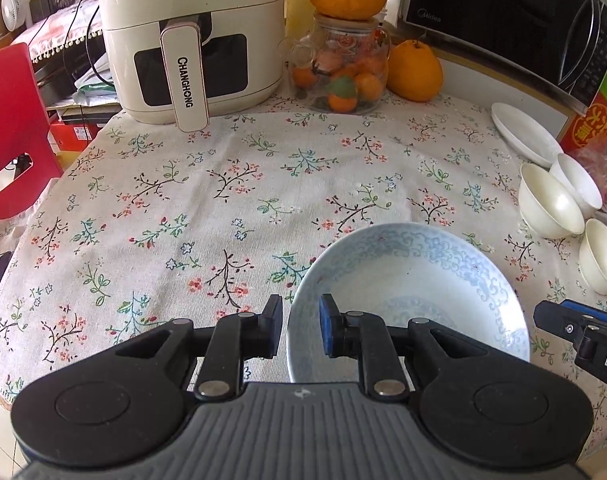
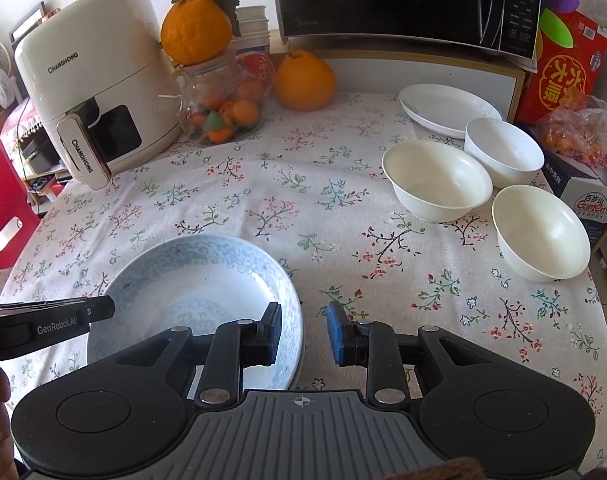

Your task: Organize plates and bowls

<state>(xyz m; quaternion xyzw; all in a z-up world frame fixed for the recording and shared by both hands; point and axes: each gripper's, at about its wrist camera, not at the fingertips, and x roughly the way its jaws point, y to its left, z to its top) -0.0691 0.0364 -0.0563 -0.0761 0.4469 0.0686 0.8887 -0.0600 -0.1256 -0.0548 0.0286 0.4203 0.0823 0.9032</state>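
A blue-patterned plate (image 1: 419, 276) lies on the floral tablecloth; it also shows in the right wrist view (image 2: 199, 276). My left gripper (image 1: 301, 328) is open with its jaws astride the plate's left rim, not closed on it. My right gripper (image 2: 303, 330) is open with its jaws astride the plate's right rim. Three white bowls (image 2: 435, 178) (image 2: 503, 150) (image 2: 539, 232) stand at the right, with a white plate (image 2: 447, 108) behind them. In the left wrist view the bowls (image 1: 547, 204) and the white plate (image 1: 523, 132) sit at the far right.
A white air fryer (image 1: 191, 36) stands at the back left, a glass jar of oranges (image 1: 343, 68) and a loose orange (image 1: 413, 70) at the back middle, a microwave (image 2: 403, 0) behind. A red box (image 2: 563, 68) and a carton (image 2: 587, 196) crowd the right edge. A red chair (image 1: 11, 128) is at the left.
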